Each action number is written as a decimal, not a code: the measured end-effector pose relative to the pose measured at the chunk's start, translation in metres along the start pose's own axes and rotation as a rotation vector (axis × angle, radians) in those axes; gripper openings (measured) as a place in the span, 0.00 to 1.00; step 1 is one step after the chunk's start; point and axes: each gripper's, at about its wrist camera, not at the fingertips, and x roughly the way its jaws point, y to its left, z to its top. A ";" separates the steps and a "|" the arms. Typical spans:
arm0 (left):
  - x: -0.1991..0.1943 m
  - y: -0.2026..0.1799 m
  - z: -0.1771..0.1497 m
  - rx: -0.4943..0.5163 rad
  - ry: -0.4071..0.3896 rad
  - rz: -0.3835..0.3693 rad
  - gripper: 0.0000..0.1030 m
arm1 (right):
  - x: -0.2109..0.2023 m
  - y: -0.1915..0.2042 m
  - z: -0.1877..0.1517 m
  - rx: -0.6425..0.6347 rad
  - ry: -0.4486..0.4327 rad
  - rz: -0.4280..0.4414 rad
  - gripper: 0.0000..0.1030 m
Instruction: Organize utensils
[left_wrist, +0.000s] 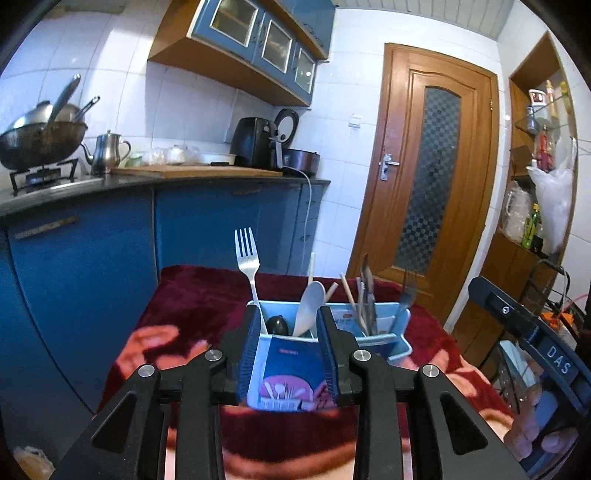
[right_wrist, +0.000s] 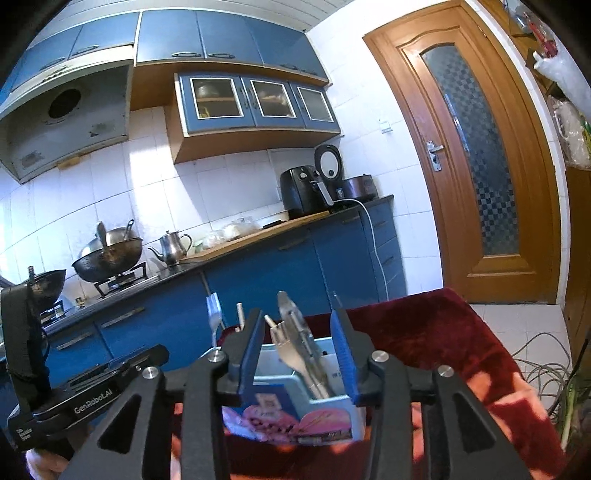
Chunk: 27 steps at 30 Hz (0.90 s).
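- A kitchen with blue cabinets (left_wrist: 192, 221), white wall tiles and a wooden door (left_wrist: 428, 177); near the cameras, a table under a dark red cloth (left_wrist: 192, 295).
- A light blue utensil caddy (left_wrist: 400, 319) stands on the cloth, holding a fork (left_wrist: 248, 266), a white spoon (left_wrist: 309, 306), chopsticks (left_wrist: 351, 295) and further cutlery.
- The left gripper (left_wrist: 287, 325) is partly spread, its blue pads flanking the caddy's left compartment; whether they touch it is unclear.
- The right gripper (right_wrist: 301, 345) is likewise spread around the caddy's right end, gripping nothing visible.
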 end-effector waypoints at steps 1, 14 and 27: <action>-0.005 -0.001 -0.001 0.003 0.000 0.001 0.31 | -0.007 0.003 0.000 -0.003 0.001 0.003 0.40; -0.061 0.003 -0.041 0.009 0.020 0.042 0.34 | -0.065 0.019 -0.034 -0.031 0.058 -0.035 0.41; -0.059 0.017 -0.106 0.019 0.072 0.173 0.56 | -0.077 0.002 -0.103 -0.064 0.141 -0.172 0.63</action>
